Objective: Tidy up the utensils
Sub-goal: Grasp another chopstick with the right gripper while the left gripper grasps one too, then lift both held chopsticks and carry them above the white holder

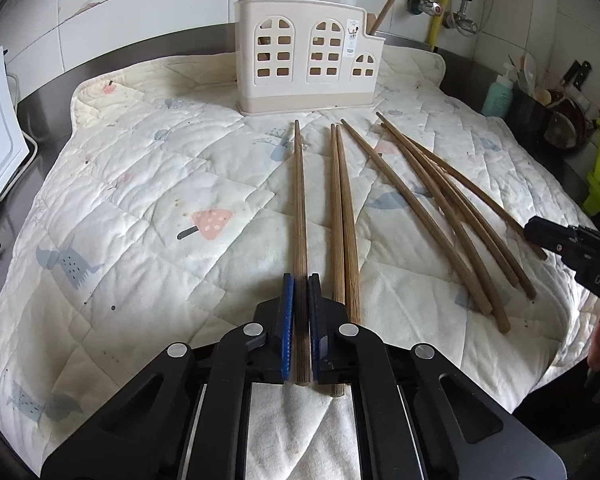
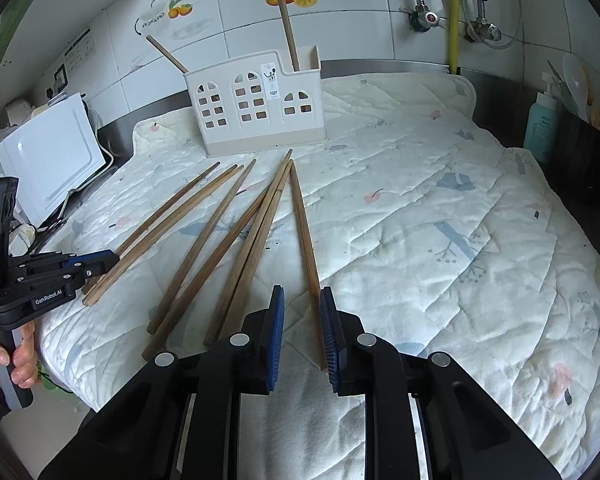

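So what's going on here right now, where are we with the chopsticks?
The left gripper is closed around the leftmost chopstick lying on the quilted mat. The right gripper is open, straddling the rightmost chopstick without clamping it. Seven chopsticks lie on the mat; two already stand in the cream utensil holder by the back wall.

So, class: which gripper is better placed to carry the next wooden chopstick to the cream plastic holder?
Left. The left gripper has its blue pads close around a wooden chopstick. The right gripper is wider open, a chopstick only beside one pad. The cream plastic holder stands straight ahead.
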